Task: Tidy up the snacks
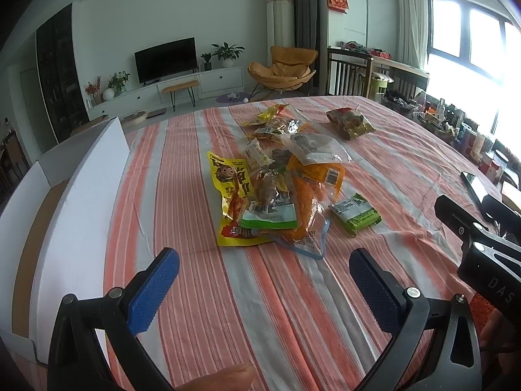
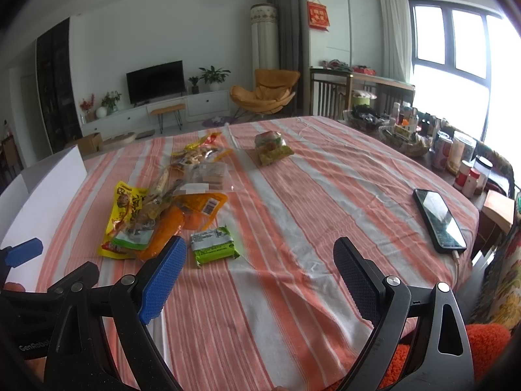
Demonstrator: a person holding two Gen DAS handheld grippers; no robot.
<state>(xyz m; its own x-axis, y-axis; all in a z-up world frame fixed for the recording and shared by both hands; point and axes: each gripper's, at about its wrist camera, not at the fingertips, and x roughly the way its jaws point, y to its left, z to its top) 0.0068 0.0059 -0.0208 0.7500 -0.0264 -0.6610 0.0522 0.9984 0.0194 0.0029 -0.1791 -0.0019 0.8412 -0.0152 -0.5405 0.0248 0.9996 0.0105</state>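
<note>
A heap of snack packets lies mid-table on the striped cloth: a yellow packet, an orange bag, clear wrapped ones behind. A small green packet lies apart at the heap's right. Another green-and-red bag sits farther back. My left gripper is open, short of the heap, nothing between its blue pads. My right gripper is also open and empty, its left pad near the green packet. The right gripper's body shows at the left view's right edge.
An open white cardboard box stands at the table's left edge. A phone on a cable lies at the right. Jars, bottles and baskets crowd the far right. The striped tablecloth stretches in front of both grippers.
</note>
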